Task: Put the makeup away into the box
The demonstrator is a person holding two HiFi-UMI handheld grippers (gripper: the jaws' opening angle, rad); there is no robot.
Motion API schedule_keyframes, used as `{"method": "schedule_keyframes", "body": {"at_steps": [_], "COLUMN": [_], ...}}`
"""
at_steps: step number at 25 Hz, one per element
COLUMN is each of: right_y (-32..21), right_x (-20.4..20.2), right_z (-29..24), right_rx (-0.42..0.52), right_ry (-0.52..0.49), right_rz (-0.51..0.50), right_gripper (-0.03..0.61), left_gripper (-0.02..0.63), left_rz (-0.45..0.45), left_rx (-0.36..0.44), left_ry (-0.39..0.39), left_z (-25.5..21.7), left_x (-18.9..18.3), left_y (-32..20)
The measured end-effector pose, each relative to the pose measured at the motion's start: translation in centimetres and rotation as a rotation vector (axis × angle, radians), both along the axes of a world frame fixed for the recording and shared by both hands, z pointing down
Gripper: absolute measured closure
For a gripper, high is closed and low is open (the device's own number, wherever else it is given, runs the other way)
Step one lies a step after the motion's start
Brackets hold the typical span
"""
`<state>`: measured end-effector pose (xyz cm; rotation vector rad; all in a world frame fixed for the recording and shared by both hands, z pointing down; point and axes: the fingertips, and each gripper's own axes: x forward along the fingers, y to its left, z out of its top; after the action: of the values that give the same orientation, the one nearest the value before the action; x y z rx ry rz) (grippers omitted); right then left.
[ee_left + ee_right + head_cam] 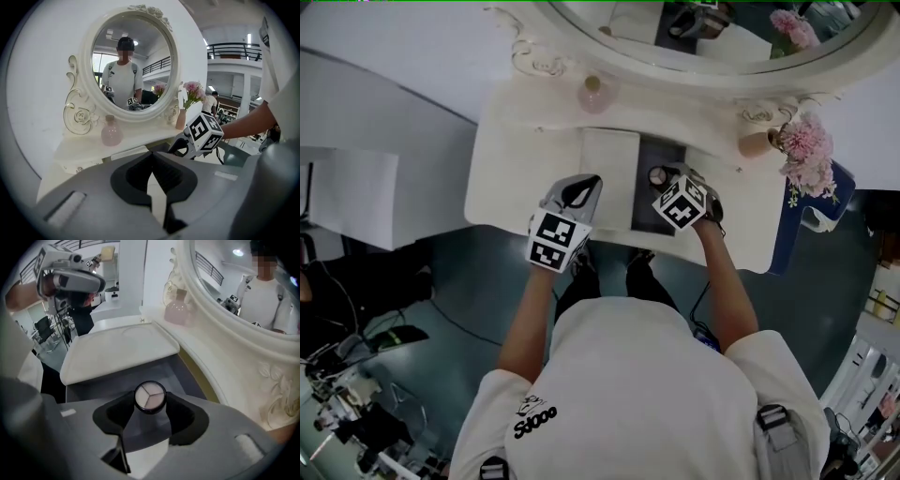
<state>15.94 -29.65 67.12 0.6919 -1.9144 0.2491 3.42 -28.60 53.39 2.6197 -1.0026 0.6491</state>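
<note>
The left arm (pixel 525 323) and right arm (pixel 727 281) reach forward side by side. The left gripper (pixel 151 158) points slightly down, jaws together and empty. The right gripper (pixel 150 402) tilts steeply down, jaws pressing a small round compact (pixel 150 396)

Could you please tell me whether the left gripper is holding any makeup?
No, the left gripper has its jaws together at the tips with nothing between them.
</note>
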Motion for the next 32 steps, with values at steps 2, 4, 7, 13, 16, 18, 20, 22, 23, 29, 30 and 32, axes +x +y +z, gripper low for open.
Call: {"method": "schedule_keyframes", "body": {"at_steps": [2, 4, 7, 13, 16, 18, 20, 22, 23, 29, 30, 32], "right_y": [0.2, 0.3, 0.2, 0.3, 0.3, 0.1, 0.1, 0.2, 0.3, 0.6, 0.4, 0.2], "right_x": [0.0, -0.2, -0.5, -1.3, -1.1, -1.0, -0.9, -0.9, -0.9, -0.9, -0.7, -0.3], "right_z": [1.0, 1.8, 2.8, 4.0, 4.3, 4.3, 4.3, 4.0, 3.6, -0.8, -2.0, -4.5], "right_rx": [-0.022, -0.034, -0.04, -0.067, -0.076, -0.071, -0.067, -0.068, -0.067, 0.055, 0.1, 0.178], "right_ry": [0.057, 0.105, 0.166, 0.175, 0.186, 0.188, 0.192, 0.183, 0.173, 0.12, 0.109, 0.075], "right_rz": [-0.032, -0.064, -0.108, -0.116, -0.109, -0.098, -0.089, -0.074, -0.06, 0.052, 0.085, 0.157], "right_gripper": [0.365, 0.365, 0.365, 0.364, 0.36, 0.356, 0.337, 0.327, 0.327, 0.366, 0.399, 0.427], "left_gripper": [0.597, 0.597, 0.597, 0.597, 0.597, 0.597, 0.597, 0.597, 0.597, 0.597, 0.597, 0.597], "left_rz": [0.002, 0.008, -0.006, -0.042, -0.049, -0.052, -0.055, -0.053, -0.049, -0.013, -0.002, 0.022], "left_rx": [-0.003, -0.005, -0.01, -0.011, -0.019, -0.02, -0.019, -0.015, -0.012, 0.018, 0.027, 0.048], "left_ry": [-0.008, -0.013, -0.011, -0.032, -0.036, -0.041, -0.048, -0.055, -0.058, -0.059, -0.059, -0.056], "left_z": [0.4, 0.6, 0.8, 1.4, 1.8, 2.0, 2.1, 2.1, 2.0, 1.4, 1.2, 0.8], "left_x": [-0.3, -0.6, -1.3, -3.0, -3.5, -3.9, -4.4, -4.7, -4.9, -6.1, -6.4, -6.7], "left_y": [0.2, 0.3, 0.1, 0.4, 0.8, 1.1, 1.2, 1.4, 1.5, 1.5, 1.3, 0.7]}}
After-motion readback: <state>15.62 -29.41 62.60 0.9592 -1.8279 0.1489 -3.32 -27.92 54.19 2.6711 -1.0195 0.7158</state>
